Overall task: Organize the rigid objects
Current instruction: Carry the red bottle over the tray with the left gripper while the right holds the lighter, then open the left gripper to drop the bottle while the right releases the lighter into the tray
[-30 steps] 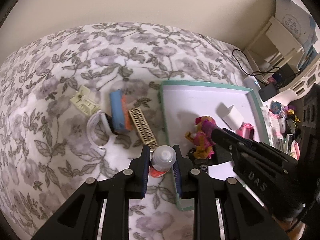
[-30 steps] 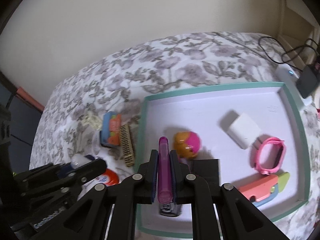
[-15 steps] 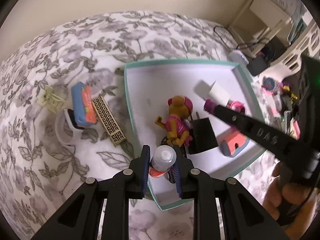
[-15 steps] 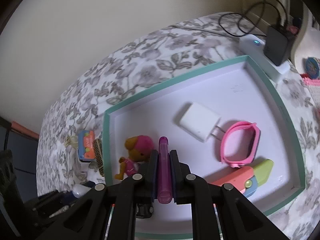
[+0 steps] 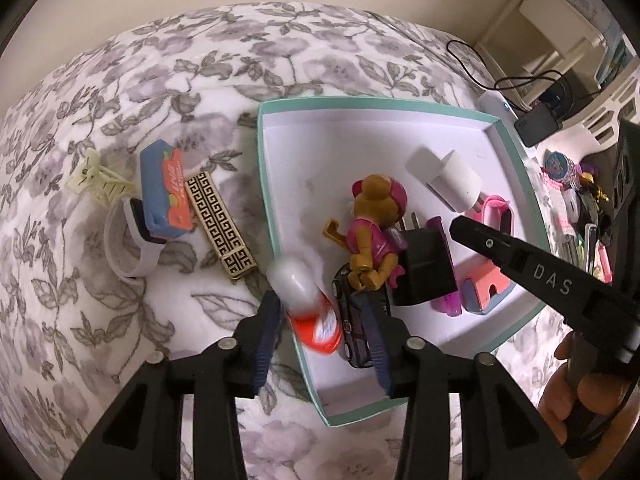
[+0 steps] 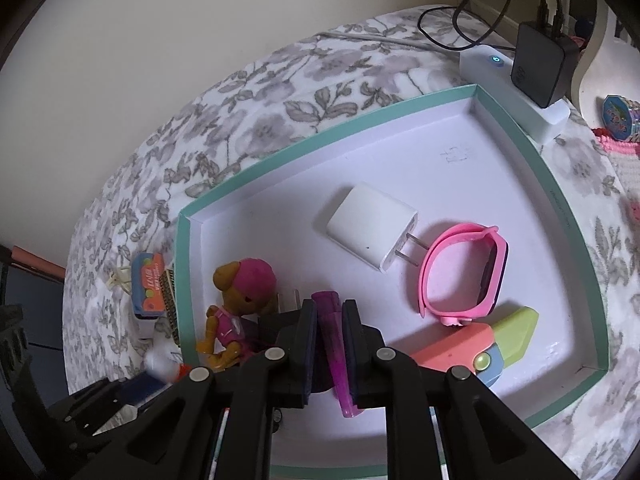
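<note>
A teal-rimmed white tray (image 5: 516,148) (image 6: 384,120) lies on a floral blanket. My left gripper (image 5: 324,320) is open over its near left wall; a white-capped orange bottle (image 5: 308,304), blurred, tilts loose between the jaws. My right gripper (image 6: 329,320) is open; a purple tube (image 6: 334,344) lies between its jaws on the tray floor, also seen in the left wrist view (image 5: 442,264). In the tray are a toy pup (image 5: 372,224), a black charger (image 5: 424,268), a dark toy car (image 5: 354,328), a white plug (image 6: 370,226), a pink watch (image 6: 464,276) and a coral-green toy (image 6: 480,344).
Left of the tray on the blanket lie a gold patterned bar (image 5: 220,224), a blue-orange box (image 5: 164,188), a white watch (image 5: 128,240) and a cream hair clip (image 5: 98,178). A power strip with a black adapter (image 6: 540,64) sits beyond the tray's far right corner.
My left gripper has opened and the bottle is tipping out over the tray wall. My right gripper has lowered into the tray and opened, leaving the purple tube loose between its jaws.
</note>
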The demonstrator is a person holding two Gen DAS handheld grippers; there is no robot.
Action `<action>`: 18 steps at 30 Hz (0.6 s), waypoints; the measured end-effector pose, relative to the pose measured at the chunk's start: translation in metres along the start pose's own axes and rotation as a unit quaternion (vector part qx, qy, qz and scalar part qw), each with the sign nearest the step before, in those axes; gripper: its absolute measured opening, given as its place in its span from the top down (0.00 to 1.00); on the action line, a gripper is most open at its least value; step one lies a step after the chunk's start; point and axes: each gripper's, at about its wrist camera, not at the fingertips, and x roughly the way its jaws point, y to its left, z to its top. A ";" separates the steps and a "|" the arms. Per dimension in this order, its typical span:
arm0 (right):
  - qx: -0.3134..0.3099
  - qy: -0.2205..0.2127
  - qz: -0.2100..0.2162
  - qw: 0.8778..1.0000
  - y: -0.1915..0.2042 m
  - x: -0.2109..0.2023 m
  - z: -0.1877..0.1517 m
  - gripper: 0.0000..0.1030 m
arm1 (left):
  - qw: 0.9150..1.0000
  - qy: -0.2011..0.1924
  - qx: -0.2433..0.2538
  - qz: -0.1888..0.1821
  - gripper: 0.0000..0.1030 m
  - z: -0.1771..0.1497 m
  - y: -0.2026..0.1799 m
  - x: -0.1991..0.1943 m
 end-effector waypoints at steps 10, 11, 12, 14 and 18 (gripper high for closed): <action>-0.007 -0.016 -0.008 1.000 0.003 -0.007 0.003 0.85 | 0.999 -0.014 -0.028 -0.009 0.57 0.004 0.012 -0.011; -0.008 -0.019 -0.006 1.000 0.003 -0.009 0.004 0.85 | 0.999 -0.016 -0.034 -0.009 0.57 0.004 0.015 -0.012; -0.010 -0.022 -0.005 1.000 0.004 -0.009 0.004 0.85 | 0.999 -0.018 -0.040 -0.008 0.56 0.005 0.018 -0.013; -0.015 -0.024 -0.003 1.000 0.006 -0.010 0.004 0.85 | 0.998 -0.024 -0.058 -0.002 0.49 0.005 0.026 -0.016; -0.028 -0.023 -0.009 0.999 0.012 -0.007 0.003 0.85 | 0.995 -0.037 -0.094 0.016 0.45 0.005 0.044 -0.023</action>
